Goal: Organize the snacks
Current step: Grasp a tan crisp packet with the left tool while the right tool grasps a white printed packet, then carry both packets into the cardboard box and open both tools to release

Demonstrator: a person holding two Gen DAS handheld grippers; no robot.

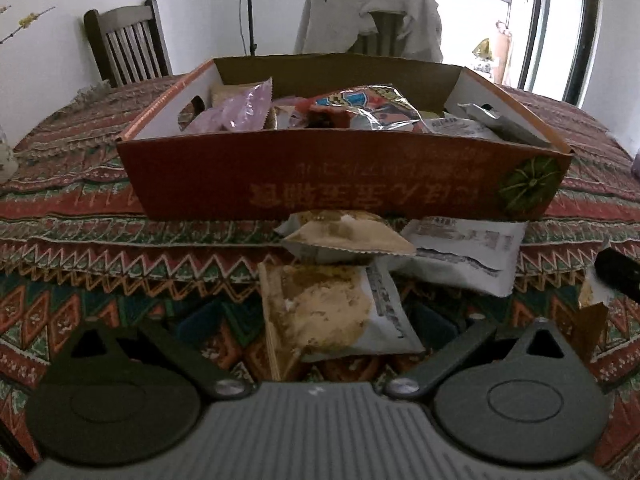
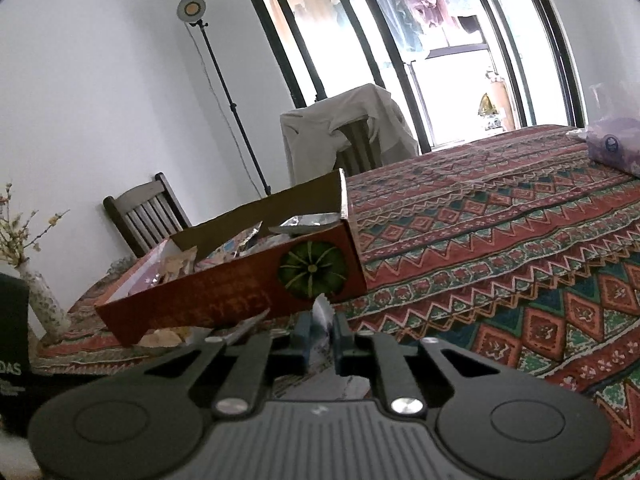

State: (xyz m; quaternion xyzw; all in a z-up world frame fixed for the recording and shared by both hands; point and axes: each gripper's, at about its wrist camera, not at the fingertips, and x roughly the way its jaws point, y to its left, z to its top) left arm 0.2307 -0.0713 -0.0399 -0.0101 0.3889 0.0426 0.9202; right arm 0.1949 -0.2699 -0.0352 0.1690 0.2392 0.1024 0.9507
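Pinching a thin white packet [image 2: 321, 312] by its crimped edge, the right claw [image 2: 320, 346] has its fingers pressed together just in front of the red box [image 2: 224, 300]. Over on the left, the left claw [image 1: 316, 344] stands spread wide above a cookie packet [image 1: 332, 312], touching nothing. Two more packets [image 1: 348, 238] sit against the box's near wall on the patterned tablecloth [image 1: 100, 272]. That box is already stuffed with snacks [image 1: 360, 108], and a draped chair [image 1: 368, 20] stands behind it.

White walls, a dark wooden chair [image 1: 128, 46], a cloth-draped chair [image 2: 348, 136], and bright, perhaps balcony, windows [image 2: 440, 40].
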